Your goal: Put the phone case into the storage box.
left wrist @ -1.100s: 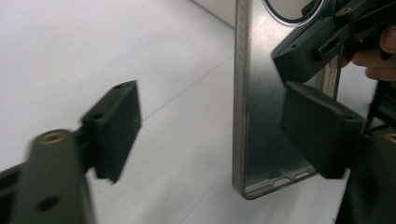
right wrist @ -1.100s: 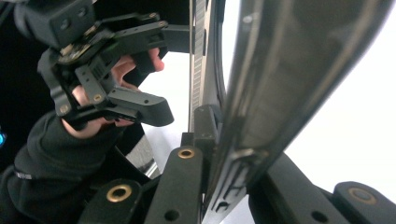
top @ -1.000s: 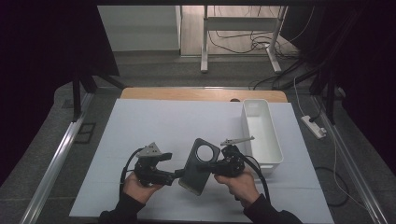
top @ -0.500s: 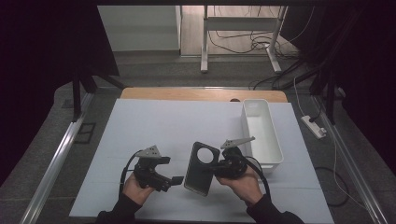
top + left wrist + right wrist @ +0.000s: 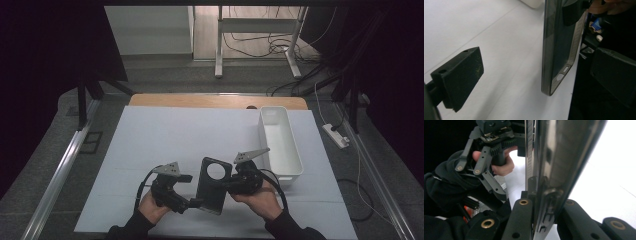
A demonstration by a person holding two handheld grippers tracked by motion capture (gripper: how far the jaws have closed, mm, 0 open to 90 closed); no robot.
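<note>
Two grippers, one phone case, one white bin. R gripper [image 5: 235, 186] is clamped on the dark phone case [image 5: 215, 185]; in the right gripper view its two black jaws pinch the case's [image 5: 554, 170] edge from both sides, case standing on edge betw. them. L gripper [image 5: 192, 202] has let go: jaws have just been opening and now stand wide. In the left gripper view the case [image 5: 556, 47] hangs in the gap betw. the two pads, touching neither, nearer the right-hand pad.

Case: one, smoky translucent, one round camera cut-out near its top end, small port slots at the bottom rim. It's held over the near-centre of the white table [image 5: 190, 135], tilted; can't tell if its low end touches the top.

Hands: two, both in from the near edge, dark sleeves. R hand [image 5: 257, 197] wraps its handle, gripper pointing left at the case. L hand [image 5: 150, 206] grips from below-left, gripper angled right toward the case's lower end.

White bin [image 5: 280, 142] stands lengthwise at the table's right side, just beyond the R gripper.
</note>
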